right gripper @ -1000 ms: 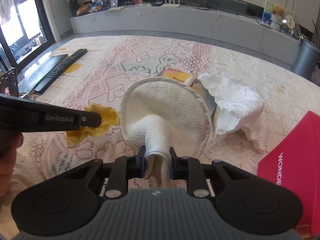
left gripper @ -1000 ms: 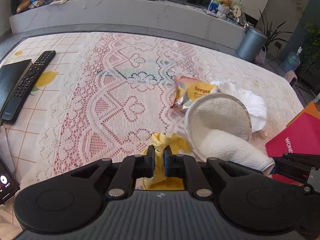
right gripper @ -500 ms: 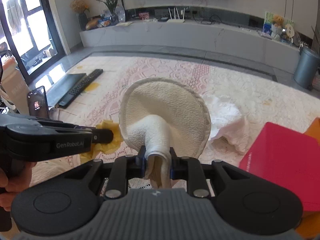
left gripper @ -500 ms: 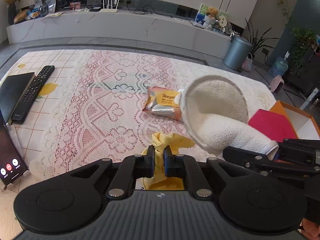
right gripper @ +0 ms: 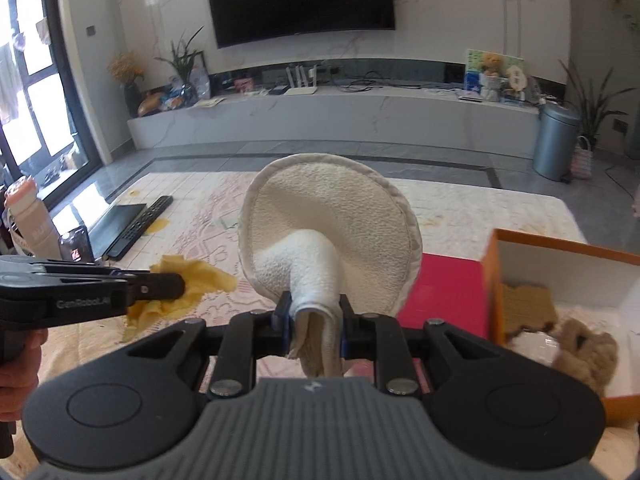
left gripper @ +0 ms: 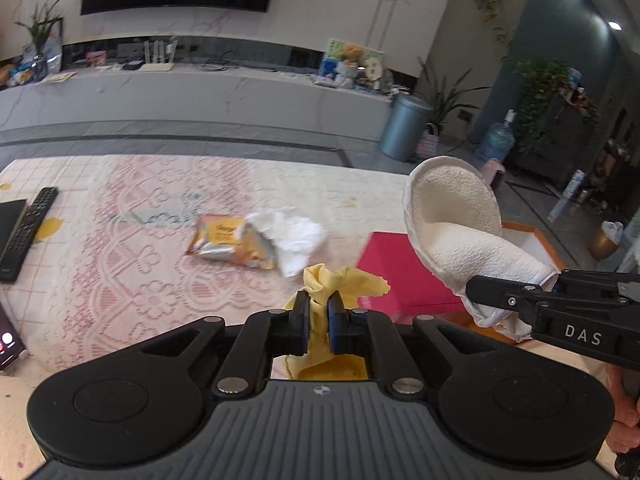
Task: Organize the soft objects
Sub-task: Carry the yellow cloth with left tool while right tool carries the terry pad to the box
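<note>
Nearest, the left gripper [left gripper: 318, 312] is clamped tight on a crumpled yellow cloth [left gripper: 344, 280], and the right gripper [right gripper: 314, 316] is pinched on the bunched end of a round cream pad [right gripper: 328, 224]; both loads hang in the air above the lace-covered table [left gripper: 132, 248]. Just beyond, at the table's right edge, lies a red lid [right gripper: 444, 292] with an orange box [right gripper: 490, 280] beside it, open, with a tan cloth and a furry brown piece already inside. Farther out, near the middle of the table, a snack packet [left gripper: 224, 240] touches a rumpled white cloth [left gripper: 298, 236]. At the far left edge sit a remote [left gripper: 28, 228] and a dark flat tablet.

Likely risks: the pad is held only by its folded tail, so a quick swing towards the box could work it loose; the yellow cloth's trailing corner could snag on the box wall or drop outside.

Compared with a second ago, both grippers have risen and swung right. The box has come into sight, the grips are unchanged.
</note>
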Available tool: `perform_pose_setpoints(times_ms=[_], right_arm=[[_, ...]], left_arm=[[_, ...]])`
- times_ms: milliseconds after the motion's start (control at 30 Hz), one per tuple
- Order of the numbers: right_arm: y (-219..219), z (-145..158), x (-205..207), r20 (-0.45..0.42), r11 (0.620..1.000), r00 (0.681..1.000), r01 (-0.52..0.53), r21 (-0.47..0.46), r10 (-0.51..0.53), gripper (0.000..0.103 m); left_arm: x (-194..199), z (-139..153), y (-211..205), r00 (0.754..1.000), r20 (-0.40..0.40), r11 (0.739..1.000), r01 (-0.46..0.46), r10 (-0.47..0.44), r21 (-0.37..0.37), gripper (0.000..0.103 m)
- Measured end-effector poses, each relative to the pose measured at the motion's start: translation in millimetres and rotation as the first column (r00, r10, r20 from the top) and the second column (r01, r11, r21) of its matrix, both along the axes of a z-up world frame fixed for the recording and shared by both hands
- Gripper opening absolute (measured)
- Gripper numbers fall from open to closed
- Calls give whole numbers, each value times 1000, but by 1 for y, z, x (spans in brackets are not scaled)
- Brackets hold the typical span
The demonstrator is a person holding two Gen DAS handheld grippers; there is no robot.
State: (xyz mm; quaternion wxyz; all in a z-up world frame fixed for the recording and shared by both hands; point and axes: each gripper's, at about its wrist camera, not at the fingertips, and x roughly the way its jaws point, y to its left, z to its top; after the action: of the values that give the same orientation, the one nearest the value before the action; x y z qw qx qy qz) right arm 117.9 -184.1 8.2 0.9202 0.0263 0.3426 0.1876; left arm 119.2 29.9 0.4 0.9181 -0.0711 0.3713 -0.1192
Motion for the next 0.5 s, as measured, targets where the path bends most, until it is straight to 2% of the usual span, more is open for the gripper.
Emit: perform_pose_setpoints(times_ms=[233,500], right_arm=[[-67,17,-18,-12,997,997,70,11,-70,20],[-144,19,-11,-49,985,985,161,-56,-163,20]], left_arm=[[2,22,-63,988,37,988,150,-149,-29,9],[29,28,-139,951,46,950,309,-307,-49,9]])
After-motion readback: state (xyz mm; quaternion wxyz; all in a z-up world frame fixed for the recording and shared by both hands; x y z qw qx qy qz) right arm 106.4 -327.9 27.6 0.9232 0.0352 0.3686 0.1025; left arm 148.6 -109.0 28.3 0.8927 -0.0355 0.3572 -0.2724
